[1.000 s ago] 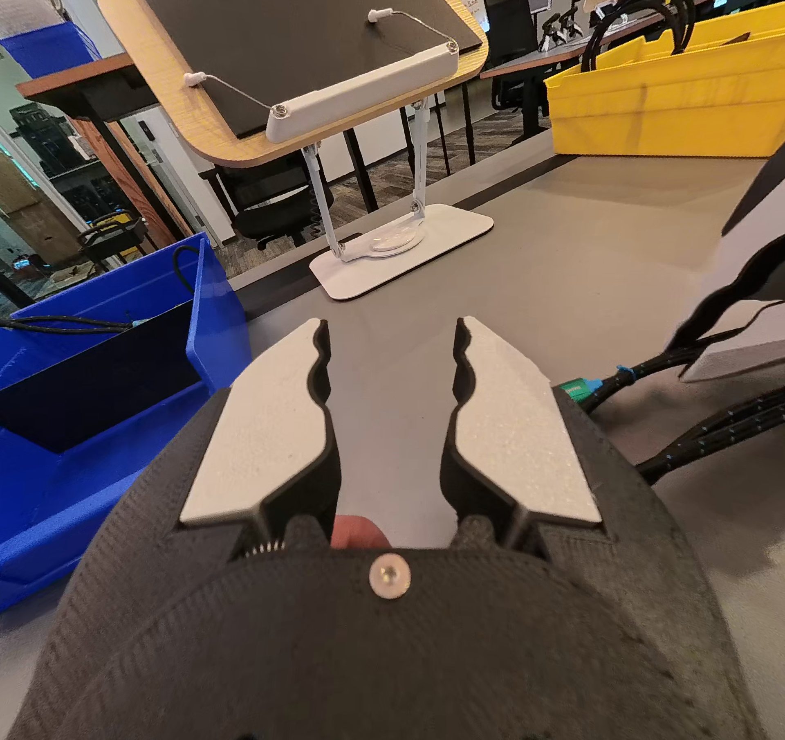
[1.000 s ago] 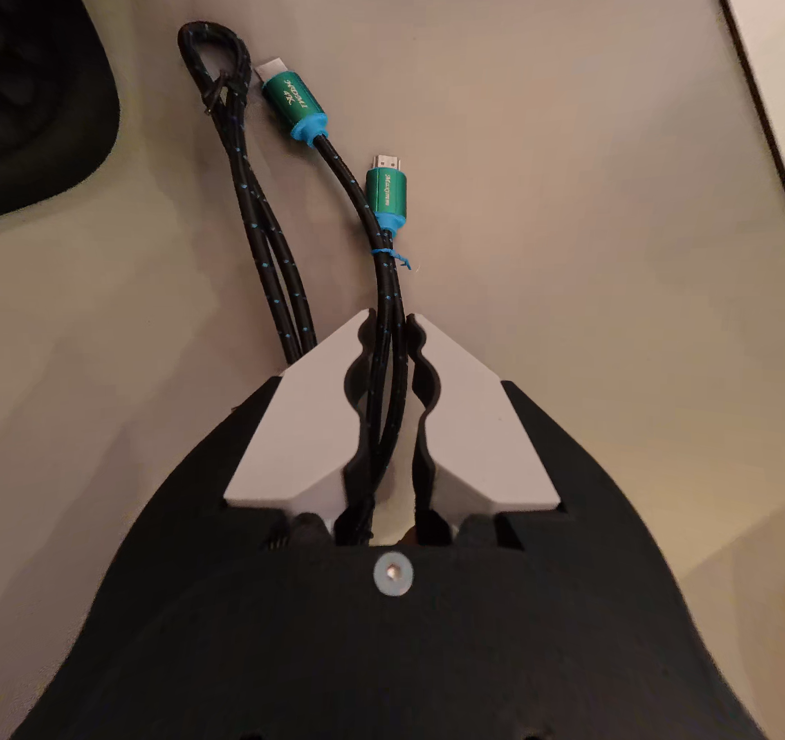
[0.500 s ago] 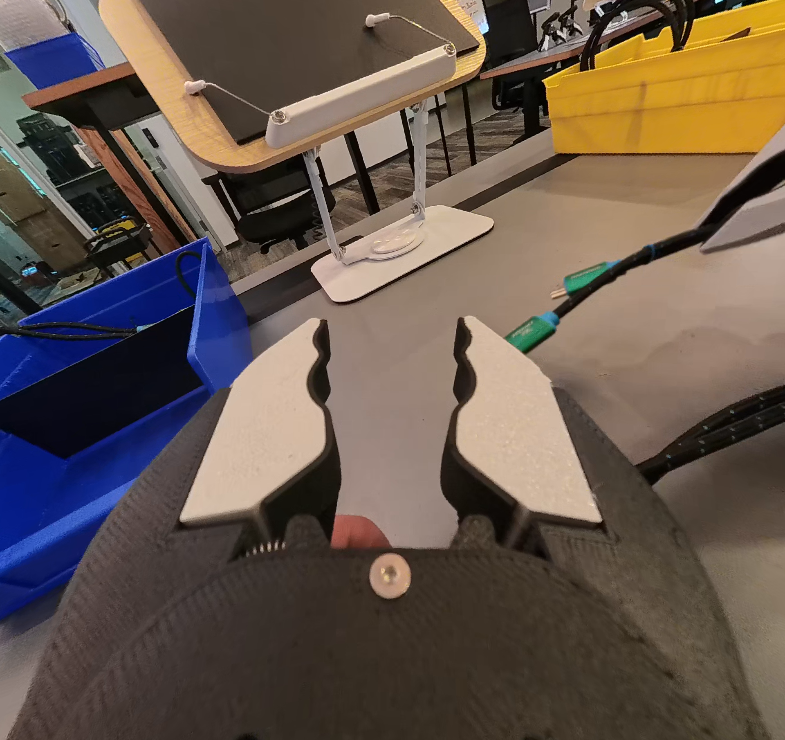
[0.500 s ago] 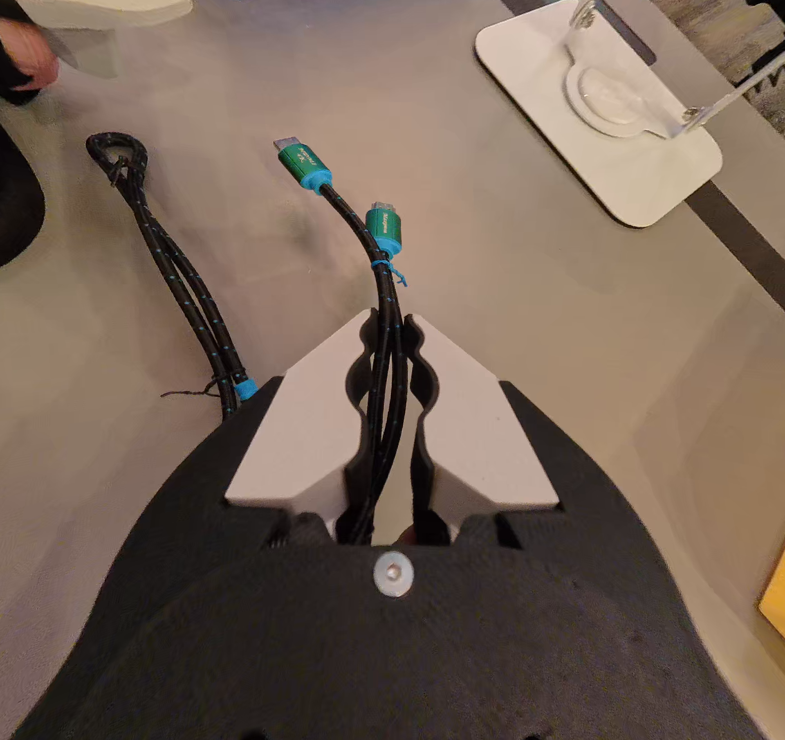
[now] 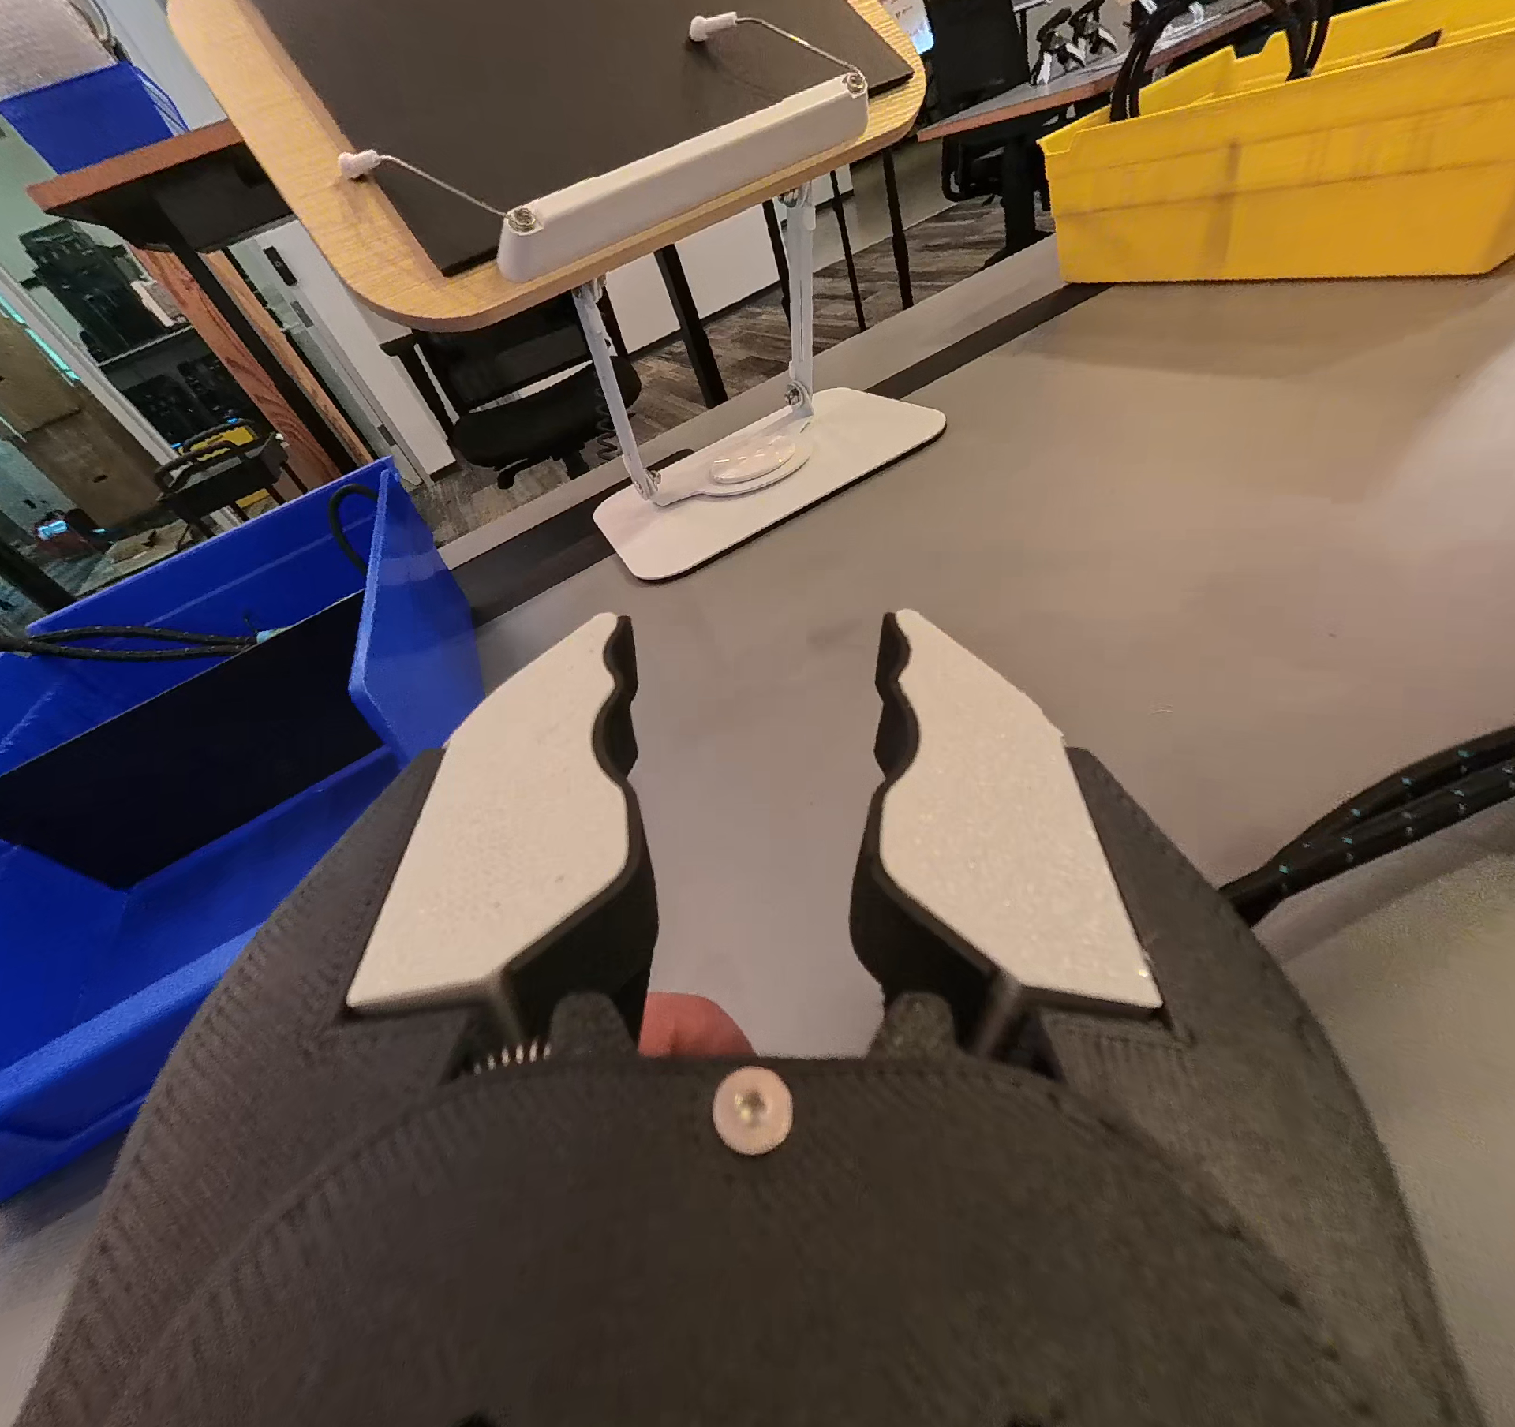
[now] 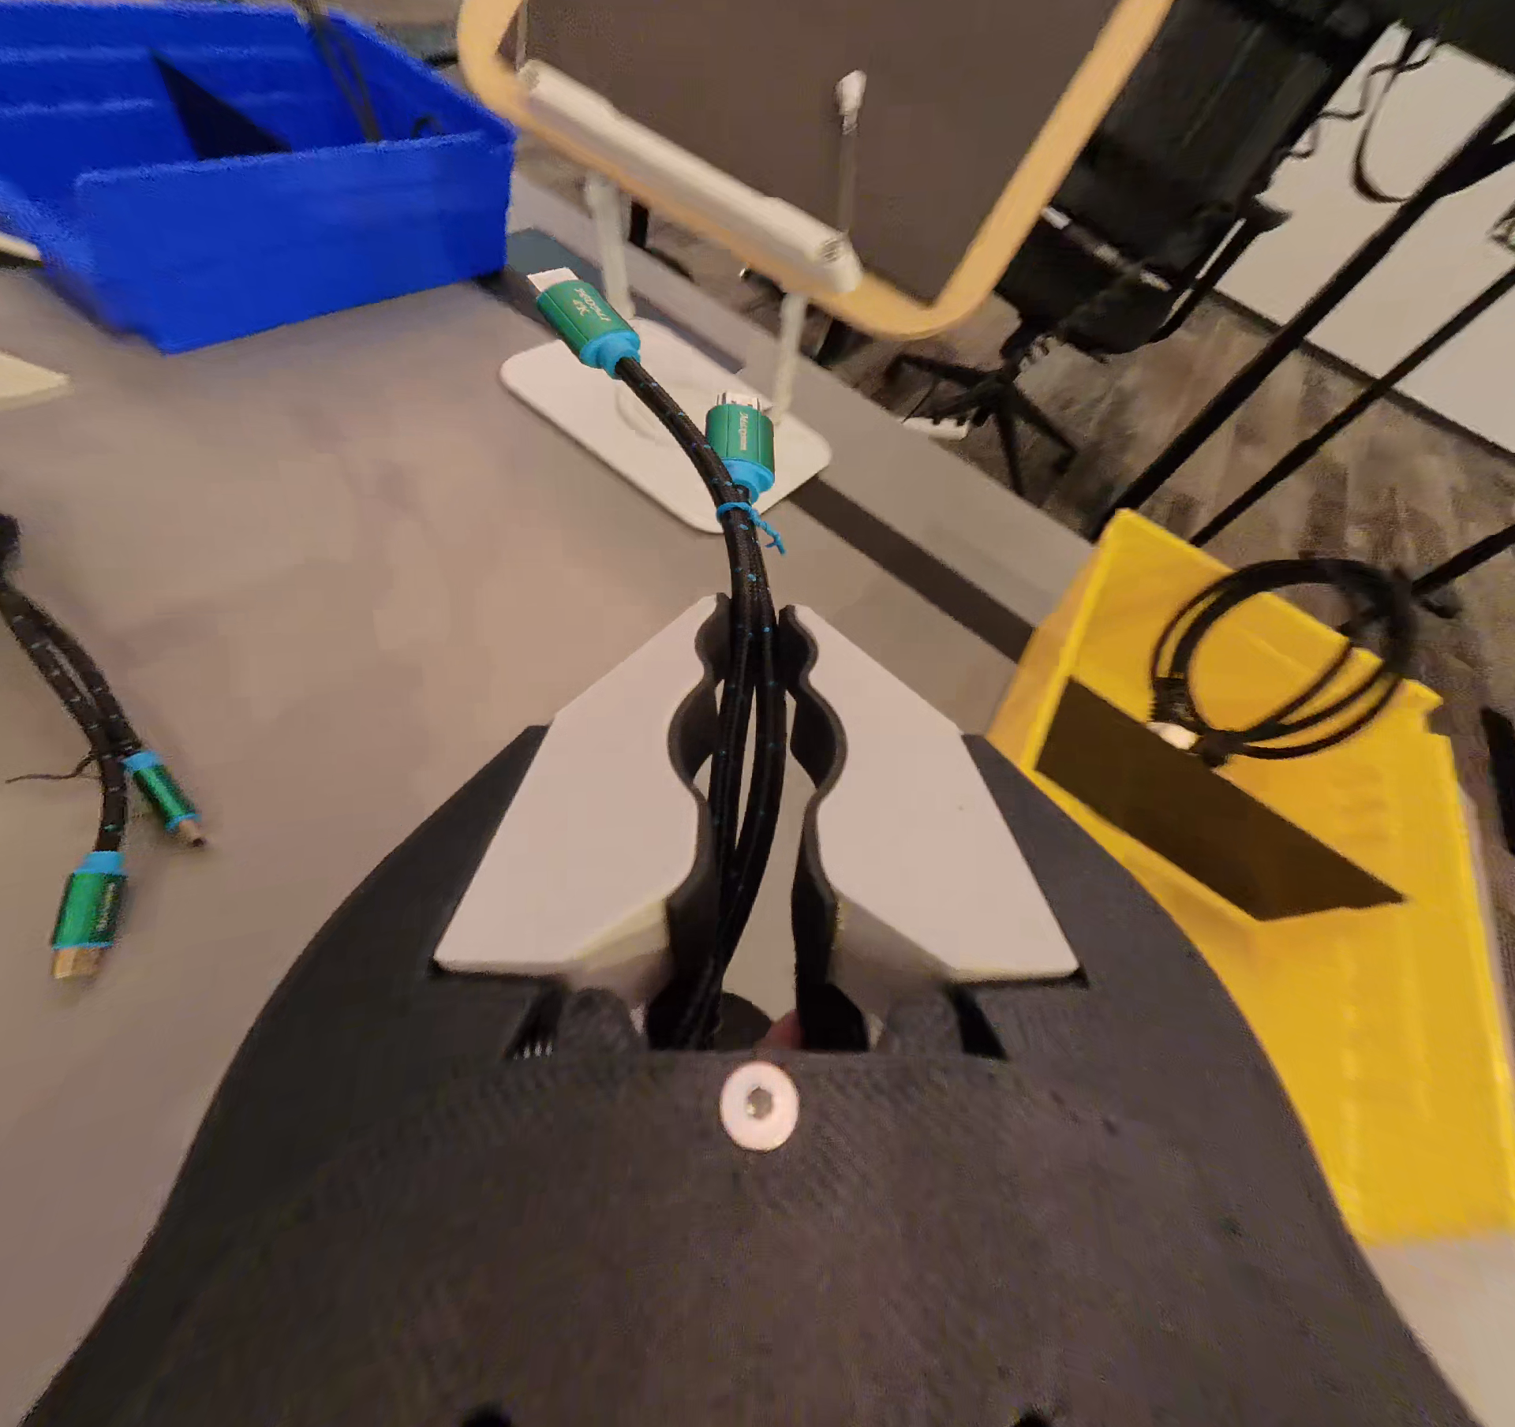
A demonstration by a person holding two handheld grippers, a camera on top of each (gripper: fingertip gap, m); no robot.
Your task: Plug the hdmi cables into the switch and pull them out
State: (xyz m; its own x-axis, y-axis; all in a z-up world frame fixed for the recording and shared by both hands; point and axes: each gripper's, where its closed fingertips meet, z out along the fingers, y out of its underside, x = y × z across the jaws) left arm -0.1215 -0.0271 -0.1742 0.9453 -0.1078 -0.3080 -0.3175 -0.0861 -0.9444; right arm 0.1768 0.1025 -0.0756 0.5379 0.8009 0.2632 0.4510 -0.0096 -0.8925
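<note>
My right gripper (image 6: 750, 613) is shut on a black braided HDMI cable (image 6: 742, 699) folded double, held up above the grey table. Its two green plugs with blue collars stick out ahead: one (image 6: 584, 319) higher to the left, one (image 6: 739, 441) lower. A second HDMI cable (image 6: 61, 679) lies on the table at the left, with two green plugs (image 6: 88, 914) near the front. That cable also shows at the right edge of the left wrist view (image 5: 1385, 822). My left gripper (image 5: 754, 629) is open and empty over the table. No switch is in view.
A white stand (image 5: 771, 478) carries a tilted wooden board with a dark panel (image 5: 541, 68) at the table's far edge. A blue bin (image 5: 172, 797) stands at the left. A yellow bin (image 6: 1279, 896) with a coiled black cable (image 6: 1279, 675) stands at the right. The gap from one gripper's tips to the other's is roughly 35 centimeters.
My right gripper has lifted the held cable off the table and swung up and right toward the stand and yellow bin. The plugs have left the left wrist view. My left gripper has stayed open.
</note>
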